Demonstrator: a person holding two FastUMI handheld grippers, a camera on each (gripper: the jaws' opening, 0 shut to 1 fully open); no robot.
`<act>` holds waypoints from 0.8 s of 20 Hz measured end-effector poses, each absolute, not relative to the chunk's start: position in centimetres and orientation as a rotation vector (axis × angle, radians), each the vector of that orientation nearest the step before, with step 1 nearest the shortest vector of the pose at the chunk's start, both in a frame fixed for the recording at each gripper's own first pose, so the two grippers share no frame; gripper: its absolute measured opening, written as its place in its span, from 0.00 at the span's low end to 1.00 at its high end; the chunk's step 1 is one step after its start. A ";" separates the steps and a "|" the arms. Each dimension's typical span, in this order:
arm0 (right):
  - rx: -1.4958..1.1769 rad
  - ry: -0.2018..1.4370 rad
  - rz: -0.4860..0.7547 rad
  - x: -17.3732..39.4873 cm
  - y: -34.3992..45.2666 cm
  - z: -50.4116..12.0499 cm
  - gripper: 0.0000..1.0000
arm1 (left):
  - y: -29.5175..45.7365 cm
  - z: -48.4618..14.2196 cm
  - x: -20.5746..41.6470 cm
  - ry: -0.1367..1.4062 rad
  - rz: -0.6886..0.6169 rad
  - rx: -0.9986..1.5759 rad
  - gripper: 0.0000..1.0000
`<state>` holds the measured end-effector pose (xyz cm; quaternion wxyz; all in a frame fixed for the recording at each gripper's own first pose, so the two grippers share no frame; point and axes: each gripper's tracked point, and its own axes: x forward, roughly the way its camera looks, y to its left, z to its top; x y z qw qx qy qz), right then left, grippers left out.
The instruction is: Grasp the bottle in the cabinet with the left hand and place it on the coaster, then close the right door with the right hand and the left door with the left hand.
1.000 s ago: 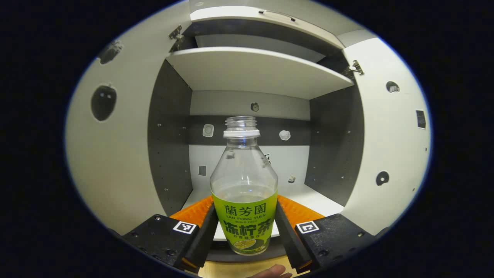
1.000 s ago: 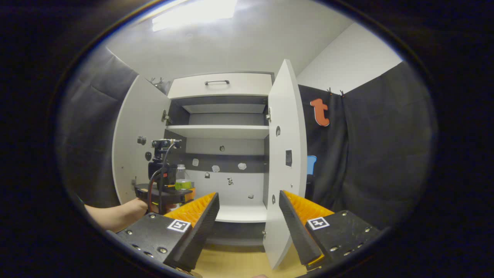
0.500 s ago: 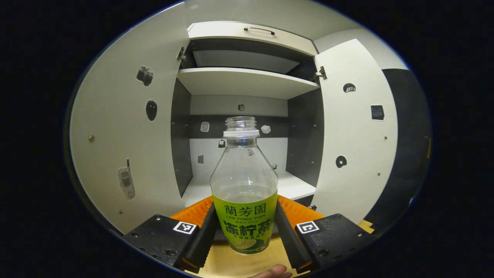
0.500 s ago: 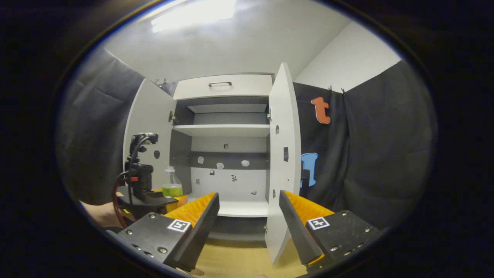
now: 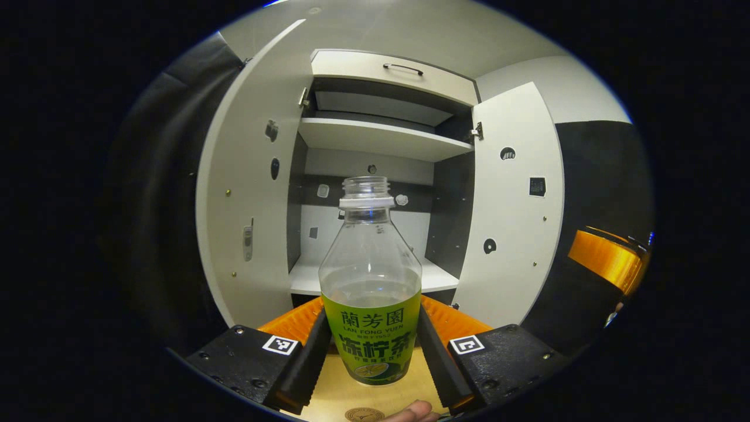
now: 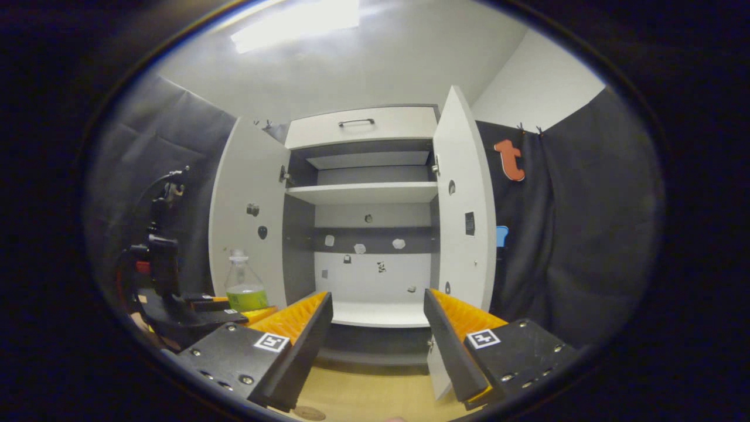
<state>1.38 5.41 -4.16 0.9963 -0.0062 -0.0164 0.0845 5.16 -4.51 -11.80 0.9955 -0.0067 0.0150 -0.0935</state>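
Bottle (image 5: 370, 281) farther clear of cabinet (image 5: 375, 176)

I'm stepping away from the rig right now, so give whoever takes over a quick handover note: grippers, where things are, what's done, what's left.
Left gripper: jaws shut on the clear plastic bottle with the green label, upright, out of the white cabinet, above the wooden table.
Right gripper: jaws open, holding nothing, facing the cabinet.
Round brown coaster: on the table, just below the bottle.
Done: bottle grasped and taken out.
Left: set it on the coaster, close the white right door, then the white left door. Both stand open.
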 end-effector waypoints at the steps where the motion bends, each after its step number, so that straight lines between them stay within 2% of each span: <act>1: -0.008 -0.026 0.178 1.5 5.7 -4.4 0.92 | -4.6 -12.9 4.6 0.041 -0.191 -0.023 0.79; 2: -0.009 -0.022 0.183 1.7 5.9 -4.5 0.94 | -4.8 -13.8 4.1 0.052 -0.200 -0.034 0.79; 7: -0.055 -0.010 0.185 2.5 5.8 -5.9 0.94 | -4.9 -17.9 2.9 0.089 -0.204 -0.059 0.79; 9: -0.054 0.002 0.182 2.7 5.7 -6.7 0.91 | -4.2 -18.4 3.1 0.043 -0.178 -0.096 0.79; 11: -0.041 0.015 0.174 2.9 5.5 -7.6 0.95 | -4.3 -19.2 3.2 -0.017 -0.193 -0.161 0.79; 15: -0.057 0.043 0.148 3.3 4.6 -9.3 0.94 | -3.4 -26.2 3.6 0.063 -0.193 -0.047 0.80; 16: -0.065 0.043 0.141 3.4 4.3 -9.6 0.91 | -3.4 -27.4 3.6 0.063 -0.201 -0.020 0.80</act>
